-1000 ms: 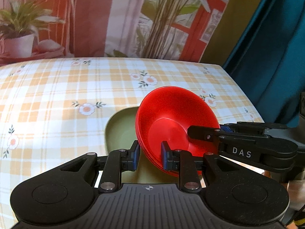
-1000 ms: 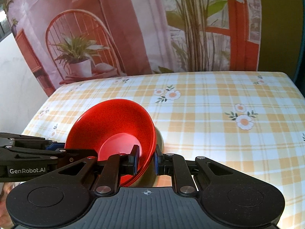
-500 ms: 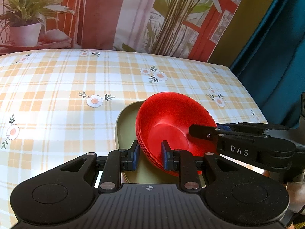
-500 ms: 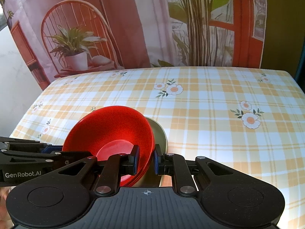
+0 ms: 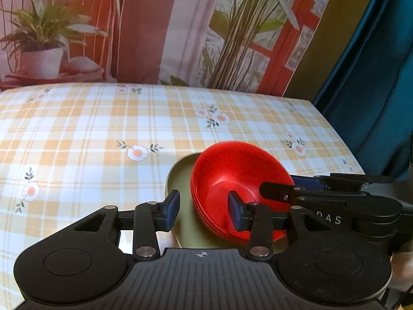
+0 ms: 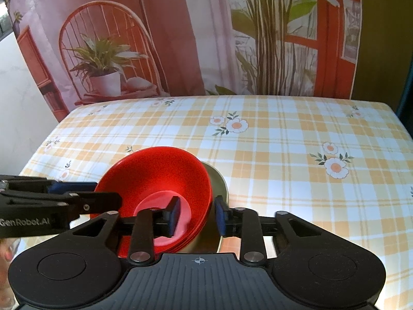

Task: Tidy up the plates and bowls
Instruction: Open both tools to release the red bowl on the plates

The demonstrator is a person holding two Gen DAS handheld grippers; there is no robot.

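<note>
Both claws, left claw (image 5: 204, 210) and right claw (image 6: 196, 214), released around red bowls (image 5: 240, 180) on green plate (image 5: 180, 180); next withdraw clear.

Left tongs (image 5: 204, 209): jaws spread apart, blue pads set one on each side of a rim, neither pressing it. Right tongs (image 6: 197, 213): jaws likewise parted, one pad inside and one outside. The two tongs face each other from opposite sides.
</note>
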